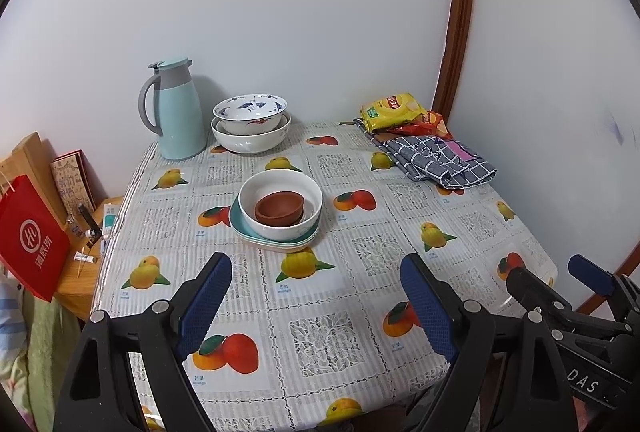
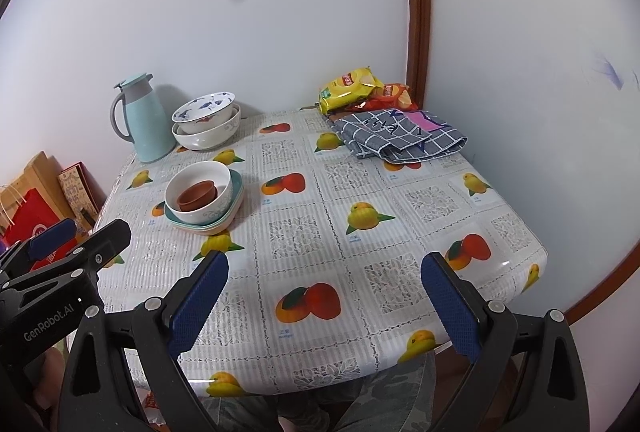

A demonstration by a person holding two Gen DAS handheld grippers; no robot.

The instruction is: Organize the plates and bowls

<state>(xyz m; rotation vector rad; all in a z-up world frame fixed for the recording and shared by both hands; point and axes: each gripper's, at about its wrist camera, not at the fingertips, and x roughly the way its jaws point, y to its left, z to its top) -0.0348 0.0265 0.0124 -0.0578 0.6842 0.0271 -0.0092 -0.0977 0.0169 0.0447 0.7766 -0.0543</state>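
Note:
A stack sits mid-table: brown clay bowls (image 1: pixel 279 207) (image 2: pixel 197 194) nested in a white bowl (image 1: pixel 280 230) (image 2: pixel 182 211), on teal and cream plates (image 1: pixel 276 243) (image 2: pixel 238 192). At the back, a blue-patterned bowl (image 1: pixel 250 107) (image 2: pixel 203 106) rests inside a larger white bowl (image 1: pixel 250 143) (image 2: pixel 204 140). My left gripper (image 1: pixel 316 272) hovers open over the table's near part, short of the stack, nothing between its fingers. My right gripper (image 2: pixel 324 268) is open too, to the right of the stack, and empty. Each gripper shows at the edge of the other's view.
A pale blue thermos jug (image 1: pixel 176 112) (image 2: pixel 142 120) stands at the back left. Snack bags (image 1: pixel 394 110) (image 2: pixel 352 88) and a folded checked cloth (image 1: pixel 444 160) (image 2: pixel 400 136) lie back right. The fruit-print tablecloth (image 1: pixel 360 312) covers the table. A red bag (image 1: pixel 30 244) sits on a side stand.

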